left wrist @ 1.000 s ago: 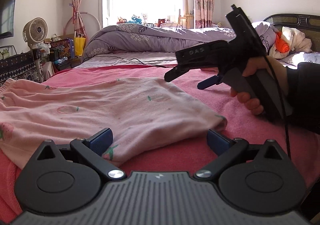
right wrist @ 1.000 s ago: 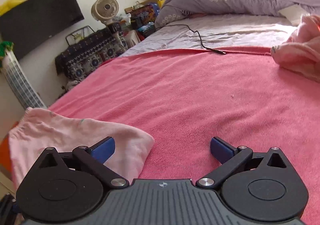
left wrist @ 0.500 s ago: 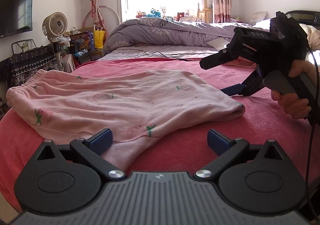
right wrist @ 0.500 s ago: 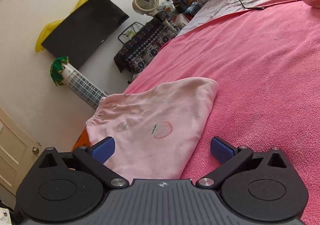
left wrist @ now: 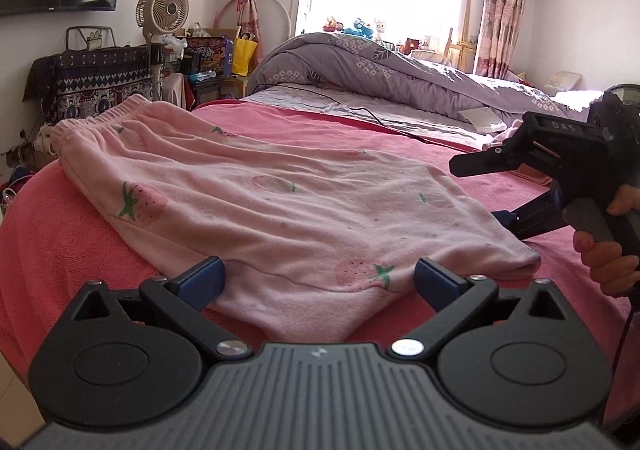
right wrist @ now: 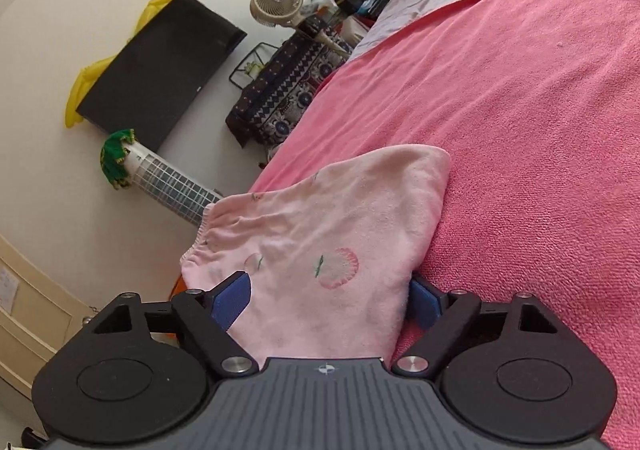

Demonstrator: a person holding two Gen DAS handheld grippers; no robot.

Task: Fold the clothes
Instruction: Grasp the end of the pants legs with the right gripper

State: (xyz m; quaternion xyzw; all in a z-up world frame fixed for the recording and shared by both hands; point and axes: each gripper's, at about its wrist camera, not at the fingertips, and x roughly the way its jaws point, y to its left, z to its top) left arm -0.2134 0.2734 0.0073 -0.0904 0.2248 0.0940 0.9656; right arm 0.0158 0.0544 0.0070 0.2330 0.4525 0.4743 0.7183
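Shorts (left wrist: 288,209) lie flat on pink bed (left wrist: 68,242). Left gripper (left wrist: 316,282) fingers spread wide at near hem; right gripper (right wrist: 330,300) fingers likewise spread, straddling cloth edge.

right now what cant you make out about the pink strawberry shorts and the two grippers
- Near hem of the pink strawberry-print shorts: hidden below the left gripper body, left wrist view.
- Whether either open gripper touches the cloth: unclear in both views.
- Right gripper: its far blue pad is partly covered by the cloth, right wrist view.
- Right gripper's handle and cable: cut off at the left view's right edge.
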